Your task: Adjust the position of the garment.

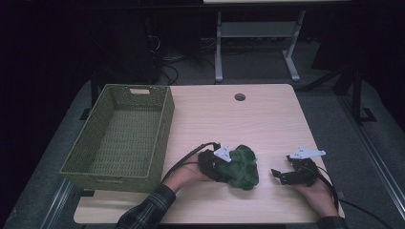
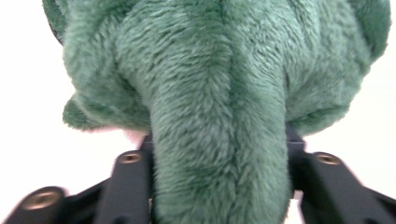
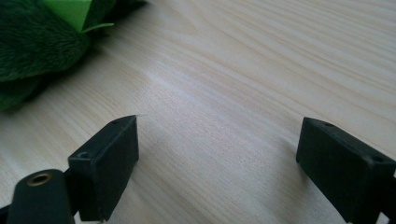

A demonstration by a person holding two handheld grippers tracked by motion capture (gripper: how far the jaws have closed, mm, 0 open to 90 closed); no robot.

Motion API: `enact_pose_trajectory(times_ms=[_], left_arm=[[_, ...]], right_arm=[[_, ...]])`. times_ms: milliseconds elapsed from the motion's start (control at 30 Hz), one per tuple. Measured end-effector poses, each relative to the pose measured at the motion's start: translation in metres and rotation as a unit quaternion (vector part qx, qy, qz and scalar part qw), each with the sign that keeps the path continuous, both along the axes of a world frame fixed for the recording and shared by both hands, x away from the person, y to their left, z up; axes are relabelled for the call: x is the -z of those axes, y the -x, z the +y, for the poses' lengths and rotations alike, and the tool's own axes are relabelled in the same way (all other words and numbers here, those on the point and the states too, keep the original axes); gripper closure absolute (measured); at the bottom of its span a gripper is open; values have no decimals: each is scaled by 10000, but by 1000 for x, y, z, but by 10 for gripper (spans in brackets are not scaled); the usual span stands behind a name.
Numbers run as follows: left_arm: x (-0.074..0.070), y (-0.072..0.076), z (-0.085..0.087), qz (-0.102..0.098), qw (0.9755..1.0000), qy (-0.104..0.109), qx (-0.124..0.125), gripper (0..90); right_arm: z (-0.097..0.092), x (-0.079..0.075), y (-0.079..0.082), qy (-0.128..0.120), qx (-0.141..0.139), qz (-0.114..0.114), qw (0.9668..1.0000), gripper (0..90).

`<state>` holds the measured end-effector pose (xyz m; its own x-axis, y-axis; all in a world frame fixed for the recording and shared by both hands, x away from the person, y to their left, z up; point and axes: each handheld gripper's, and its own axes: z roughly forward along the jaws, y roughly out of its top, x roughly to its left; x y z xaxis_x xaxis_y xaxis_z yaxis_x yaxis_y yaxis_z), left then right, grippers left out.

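Note:
A green plush toy (image 1: 243, 167) lies on the wooden table (image 1: 248, 119) near its front edge. My left gripper (image 1: 228, 168) reaches into the toy from the left. In the left gripper view its black jaws press from both sides on a furry limb of the toy (image 2: 219, 70). My right gripper (image 1: 277, 174) rests low on the table a short way right of the toy. Its jaws stand apart over bare wood (image 3: 219, 140) with nothing between them. The toy (image 3: 32, 42), with a bright green piece on it, sits at the upper left of the right gripper view.
A green woven basket (image 1: 165, 138) stands at the table's left side, hanging over the left edge. A round cable hole (image 1: 239, 97) is near the far edge. A metal frame (image 1: 258, 38) stands on the floor beyond the table.

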<state>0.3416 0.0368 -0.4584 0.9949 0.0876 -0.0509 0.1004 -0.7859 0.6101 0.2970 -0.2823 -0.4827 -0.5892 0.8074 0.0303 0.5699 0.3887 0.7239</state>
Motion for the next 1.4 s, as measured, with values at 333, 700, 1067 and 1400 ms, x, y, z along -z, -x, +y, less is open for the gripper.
enact_pose_trajectory(times_ms=[333, 700, 1067, 1400], left_arm=[[-3, 0, 0, 216, 9997, -68, -108, 769], [-20, 2, 2, 226, 9991, -24, -361, 782], [-55, -3, 24, 279, 9965, 298, -725, 779], [-99, -11, 50, 2, 9921, 269, -1225, 779]], right_arm=[[0, 0, 0, -2, 11, 4, 10000, 128], [0, 0, 0, -5, 18, 9, 10000, 128], [0, 0, 0, -6, 20, 11, 10000, 128], [0, 0, 0, 5, 12, 2, 10000, 128]])
